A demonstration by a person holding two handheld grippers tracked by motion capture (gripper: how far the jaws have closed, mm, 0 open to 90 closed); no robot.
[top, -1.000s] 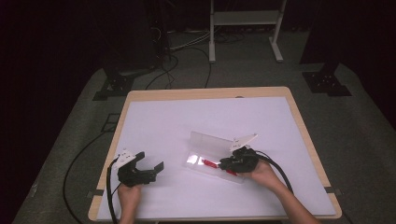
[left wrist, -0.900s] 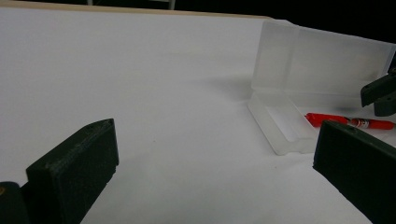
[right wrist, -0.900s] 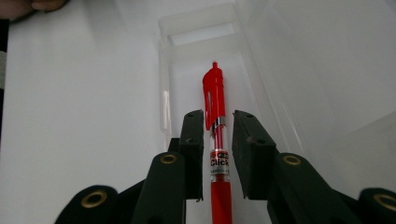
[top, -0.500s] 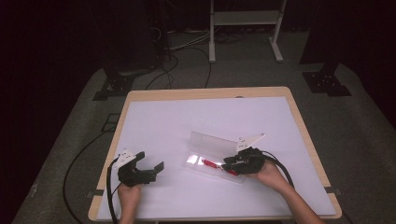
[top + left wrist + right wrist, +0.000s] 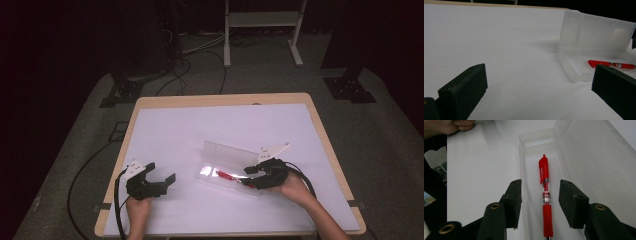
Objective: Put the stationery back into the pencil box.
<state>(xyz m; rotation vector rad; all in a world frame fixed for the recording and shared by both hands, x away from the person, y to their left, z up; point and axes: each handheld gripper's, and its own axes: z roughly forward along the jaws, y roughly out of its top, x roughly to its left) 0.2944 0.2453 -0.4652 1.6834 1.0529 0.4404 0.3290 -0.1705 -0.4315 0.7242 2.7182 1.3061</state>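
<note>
A red pen lies flat in the tray of a clear plastic box with its lid up, right of the table's middle on the near side. The right gripper hovers just over it, its jaws just opened, standing either side of the pen without touching. The left gripper rests near the table's left edge, jaws wide apart with nothing between them.

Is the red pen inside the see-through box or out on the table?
Inside. The red pen lies flat on the floor of the clear box, whose lid stands open. The right tool has just been opening, its pads apart from the pen.
</note>
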